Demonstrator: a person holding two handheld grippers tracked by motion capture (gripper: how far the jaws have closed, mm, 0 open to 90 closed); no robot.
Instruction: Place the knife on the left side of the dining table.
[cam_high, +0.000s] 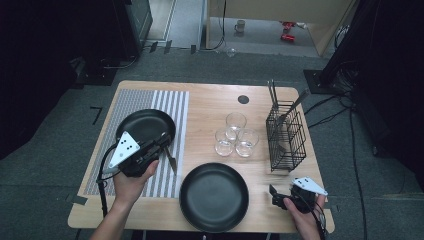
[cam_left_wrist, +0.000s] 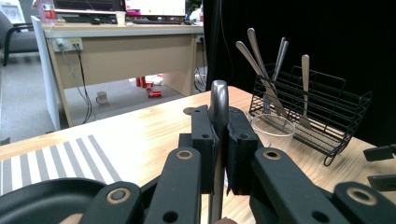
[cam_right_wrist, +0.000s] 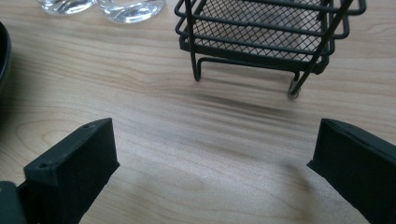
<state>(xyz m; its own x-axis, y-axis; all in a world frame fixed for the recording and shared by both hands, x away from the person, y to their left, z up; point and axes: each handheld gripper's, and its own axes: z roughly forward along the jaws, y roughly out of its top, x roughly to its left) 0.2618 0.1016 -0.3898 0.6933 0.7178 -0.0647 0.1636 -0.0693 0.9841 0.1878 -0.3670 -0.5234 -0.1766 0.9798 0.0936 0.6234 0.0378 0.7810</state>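
Left gripper view showed the left gripper (cam_left_wrist: 219, 154) clamped on a piece of metal cutlery (cam_left_wrist: 218, 100), its handle end rising between the pads. From above, the utensil hung over the striped placemat (cam_high: 172, 107), beside the black plate (cam_high: 145, 125). The right gripper (cam_right_wrist: 210, 168) hovered with jaws wide apart over bare table (cam_right_wrist: 196, 140), near the wire cutlery rack (cam_high: 286, 135).
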